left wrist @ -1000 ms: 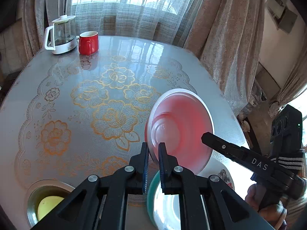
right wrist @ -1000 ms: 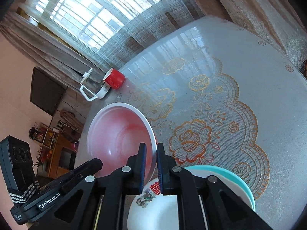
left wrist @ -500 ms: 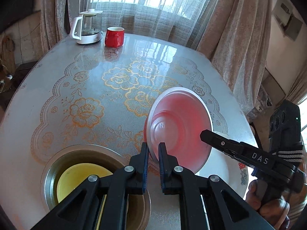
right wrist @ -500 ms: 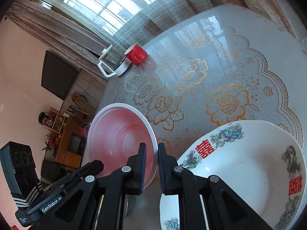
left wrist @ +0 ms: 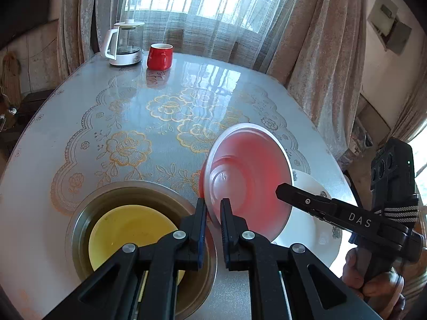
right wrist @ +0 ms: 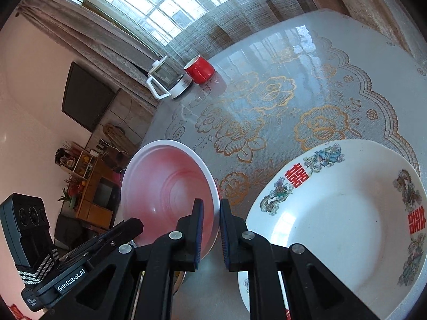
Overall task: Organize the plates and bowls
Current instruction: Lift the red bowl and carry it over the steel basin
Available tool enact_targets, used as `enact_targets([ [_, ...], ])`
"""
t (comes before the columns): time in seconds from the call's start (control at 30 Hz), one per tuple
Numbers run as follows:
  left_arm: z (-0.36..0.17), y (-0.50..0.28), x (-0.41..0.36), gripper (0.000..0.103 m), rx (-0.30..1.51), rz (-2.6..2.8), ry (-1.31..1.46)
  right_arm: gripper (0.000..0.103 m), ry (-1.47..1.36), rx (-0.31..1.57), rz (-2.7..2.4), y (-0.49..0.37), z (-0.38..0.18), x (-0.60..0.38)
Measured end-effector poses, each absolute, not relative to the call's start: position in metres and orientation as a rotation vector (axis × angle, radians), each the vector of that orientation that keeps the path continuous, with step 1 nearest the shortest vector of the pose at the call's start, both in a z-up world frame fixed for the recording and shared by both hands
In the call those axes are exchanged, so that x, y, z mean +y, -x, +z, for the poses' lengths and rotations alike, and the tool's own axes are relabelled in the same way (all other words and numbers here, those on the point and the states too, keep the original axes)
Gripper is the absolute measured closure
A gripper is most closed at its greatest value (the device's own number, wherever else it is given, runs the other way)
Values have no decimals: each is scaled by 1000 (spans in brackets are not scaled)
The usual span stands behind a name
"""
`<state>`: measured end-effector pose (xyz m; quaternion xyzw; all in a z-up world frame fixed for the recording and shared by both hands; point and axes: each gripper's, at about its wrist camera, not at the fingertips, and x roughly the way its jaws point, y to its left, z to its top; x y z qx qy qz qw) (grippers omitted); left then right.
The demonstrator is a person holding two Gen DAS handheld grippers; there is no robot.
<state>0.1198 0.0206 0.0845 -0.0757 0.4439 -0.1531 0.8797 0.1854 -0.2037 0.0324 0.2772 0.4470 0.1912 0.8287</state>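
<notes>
Together, two handheld claws grip one pink bowl [left wrist: 250, 184] by its rim and hold it tilted above the desk [left wrist: 133, 101]. Seen from the left wrist camera, the left claw [left wrist: 212, 214] is pinched shut on the bowl's near edge, while the right claw [left wrist: 283, 190] reaches in from the bowl's right, its tip behind the bowl so its grip cannot be judged from there. From the right wrist camera, the right claw [right wrist: 211, 220] is clamped on the bowl's white lip, and the left claw [right wrist: 133, 225] comes in from the bowl's left.

Just left of the bowl and below it sits a metal basin [left wrist: 88, 213] with a yellow bowl [left wrist: 128, 229] nested inside. Just right of the pink bowl lies a white plate [right wrist: 333, 221] painted with red characters and dragons. Well beyond the bowl, at the desk's window end, a red mug [left wrist: 159, 56] stands beside a glass kettle [left wrist: 124, 44]. Floral lace patterns cover the desk's glossy top.
</notes>
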Motion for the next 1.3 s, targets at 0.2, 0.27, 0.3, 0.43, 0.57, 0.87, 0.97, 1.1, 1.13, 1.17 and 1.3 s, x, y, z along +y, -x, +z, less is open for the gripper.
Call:
enact_targets([
  [0.2, 85, -98, 23, 93, 905, -344, 144, 89, -588, 940, 413, -167, 34, -202],
  [0.27, 86, -90, 25, 93, 899, -357, 143, 89, -587, 934, 422, -162, 35, -202],
  [0.3, 87, -86, 26, 93, 896, -365, 143, 89, -584, 931, 426, -158, 37, -202],
  [0.43, 85, -67, 30, 93, 883, -399, 136, 88, -560, 929, 460, -141, 39, -201],
  [0.57, 81, -44, 33, 93, 871, -437, 120, 85, -524, 942, 496, -119, 37, -198],
  [0.87, 54, -6, 38, 93, 925, -500, 106, 85, -482, 1033, 527, -82, 16, -195],
  [0.97, 42, 3, 37, 92, 952, -504, 110, 83, -491, 1054, 533, -74, 9, -197],
  [1.1, 31, 6, 34, 92, 981, -493, 104, 78, -495, 1072, 529, -71, 4, -195],
  [1.13, 28, 6, 34, 92, 988, -489, 108, 78, -495, 1074, 529, -71, 3, -195],
  [1.17, 26, 5, 34, 91, 995, -489, 114, 77, -499, 1079, 528, -72, 1, -195],
  [1.3, 19, 2, 34, 86, 1011, -482, 136, 75, -505, 1093, 512, -67, -3, -197],
])
